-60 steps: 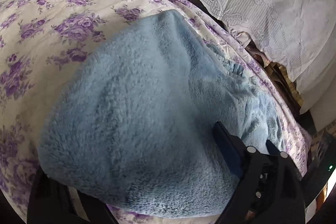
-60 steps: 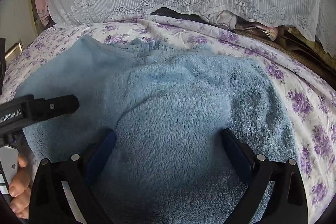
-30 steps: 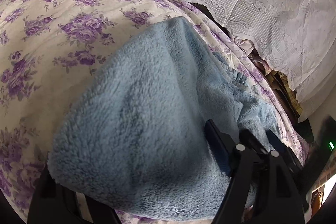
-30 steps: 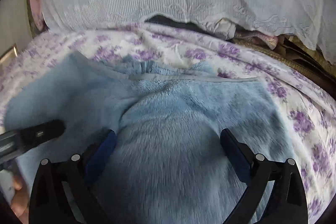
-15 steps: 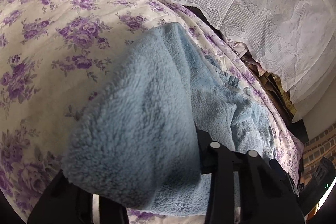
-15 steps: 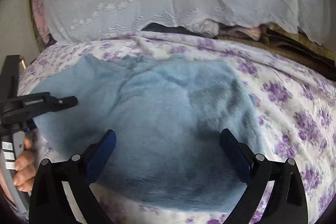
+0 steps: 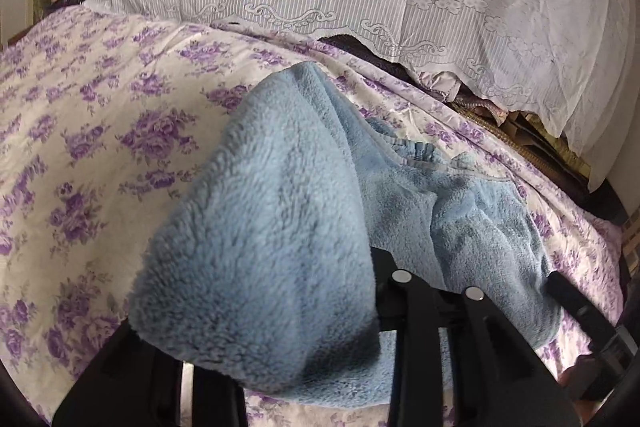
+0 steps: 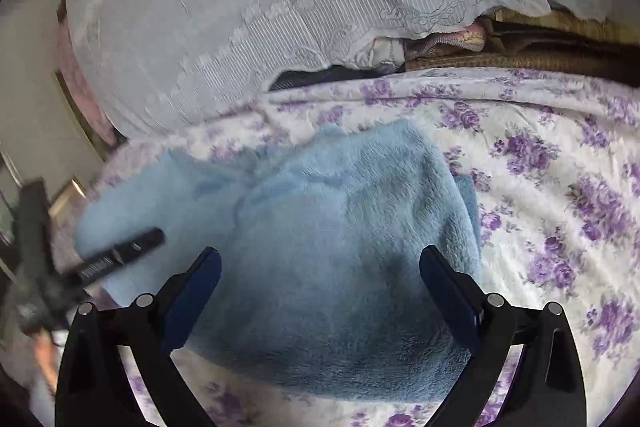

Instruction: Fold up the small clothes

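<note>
Since a second ago the left gripper (image 7: pixel 280 307) has been closing its jaws and now pinches a thick fold of the blue fleece garment (image 7: pixel 304 211), lifted into a hump over the flowered bedspread (image 7: pixel 100 131). That raised fold hides most of the left gripper's near finger. Earlier the fleece lay flatter and wider. Over the garment's near edge, the right gripper (image 8: pixel 320 291) holds its jaws well apart, gripping nothing, with the fleece lying below them. Beyond the garment a white lace cloth (image 8: pixel 240 7) covers a pile of bedding along the bed's far side.
</note>
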